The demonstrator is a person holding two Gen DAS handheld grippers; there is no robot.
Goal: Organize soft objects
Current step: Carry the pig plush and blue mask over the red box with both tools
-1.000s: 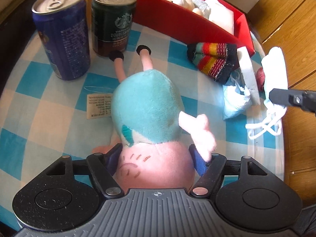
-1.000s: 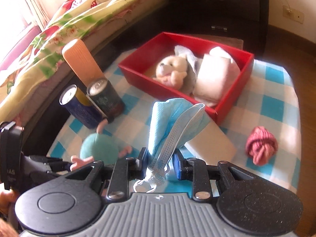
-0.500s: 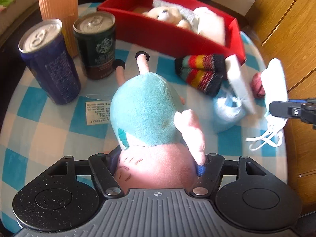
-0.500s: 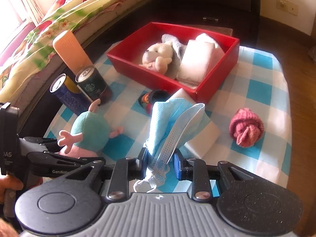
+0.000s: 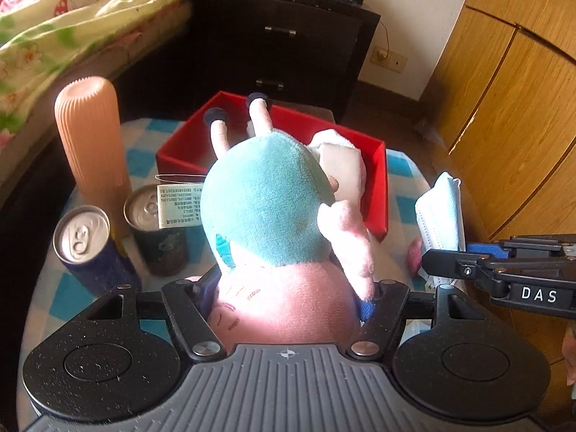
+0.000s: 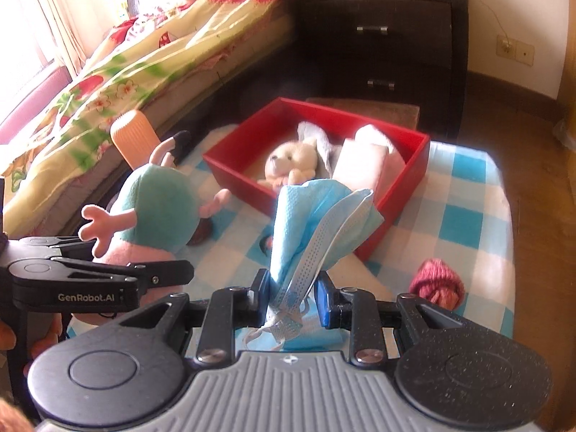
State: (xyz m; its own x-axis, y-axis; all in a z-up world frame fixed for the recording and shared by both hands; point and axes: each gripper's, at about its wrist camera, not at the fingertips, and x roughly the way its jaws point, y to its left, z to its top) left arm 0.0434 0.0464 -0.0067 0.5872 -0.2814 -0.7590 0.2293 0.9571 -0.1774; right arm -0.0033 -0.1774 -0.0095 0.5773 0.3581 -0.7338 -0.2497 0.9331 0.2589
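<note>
My left gripper (image 5: 288,288) is shut on a plush pig (image 5: 266,212) with a teal dress and pink head, held up above the checked table, legs pointing toward the red box (image 5: 381,180). The pig also shows in the right wrist view (image 6: 158,201). My right gripper (image 6: 291,298) is shut on a blue face mask (image 6: 316,223), held above the table in front of the red box (image 6: 417,165). The box holds a cream teddy bear (image 6: 291,165) and folded white cloth (image 6: 367,158). A pink knitted ball (image 6: 437,282) lies on the table at the right.
Two drink cans (image 5: 81,241) (image 5: 154,230) and a tall ribbed orange bottle (image 5: 90,136) stand at the table's left. A bed (image 6: 126,72) lies left, a dark drawer chest (image 6: 378,36) stands behind, and wooden cabinets (image 5: 511,108) are at the right.
My left gripper has lifted the plush pig off the table and tilted up toward the red box. My right gripper has kept its hold on the mask and drawn back a little.
</note>
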